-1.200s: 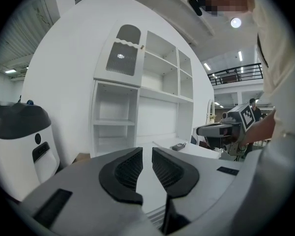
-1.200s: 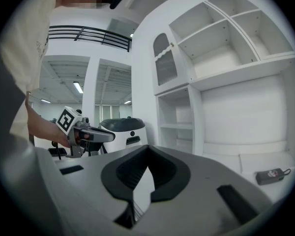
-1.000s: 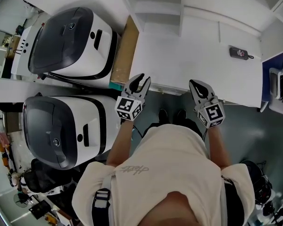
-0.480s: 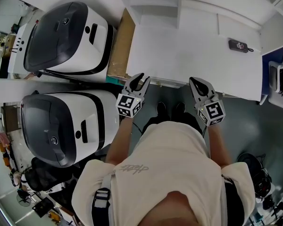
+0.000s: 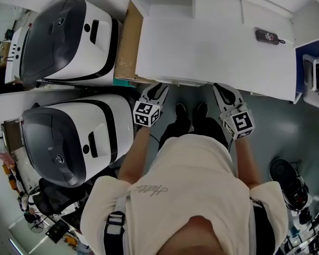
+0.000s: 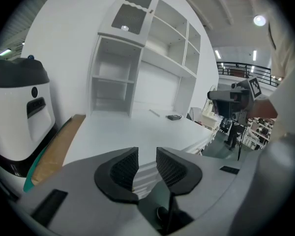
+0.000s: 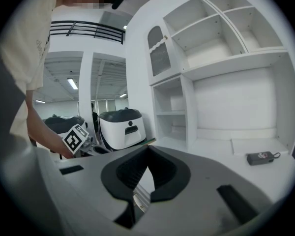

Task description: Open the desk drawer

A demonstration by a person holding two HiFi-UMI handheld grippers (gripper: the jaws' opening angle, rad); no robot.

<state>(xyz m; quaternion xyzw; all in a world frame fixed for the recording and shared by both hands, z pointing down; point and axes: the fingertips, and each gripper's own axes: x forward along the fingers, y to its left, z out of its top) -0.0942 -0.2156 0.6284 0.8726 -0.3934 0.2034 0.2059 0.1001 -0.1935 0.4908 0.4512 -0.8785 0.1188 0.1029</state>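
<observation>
White, smooth-topped desk point(image 5: 212, 52), rectangular, with an open shelf unit point(image 6: 137, 73) of square compartments rising at its back. Drawer point(image 5: 178, 82): white front with fine horizontal grooves, set under the desk's front edge, shut, just ahead of both grippers. Left gripper point(image 5: 158, 87): grey moulded body, black ribbed pads, cube with square markers at the rear; jaws parted by a narrow gap with nothing gripped, and the grooved drawer front shows through that gap in the left gripper view. Right gripper point(image 5: 220, 91): same build; jaws closed tip to tip on nothing, near the desk edge and to the right of the left gripper. Small dark oblong device point(image 5: 267, 35) with a short loop, lying flat on the desk's far right. Brown cardboard panel point(image 5: 126, 41), flat, standing on edge against the desk's left side. Two large rounded machines, glossy white shells with dark smoked lids, one beside the cardboard point(image 5: 69, 36) and one nearer the person point(image 5: 74, 142). Cream shirt point(image 5: 191, 185), soft fabric, fills the lower head view.
</observation>
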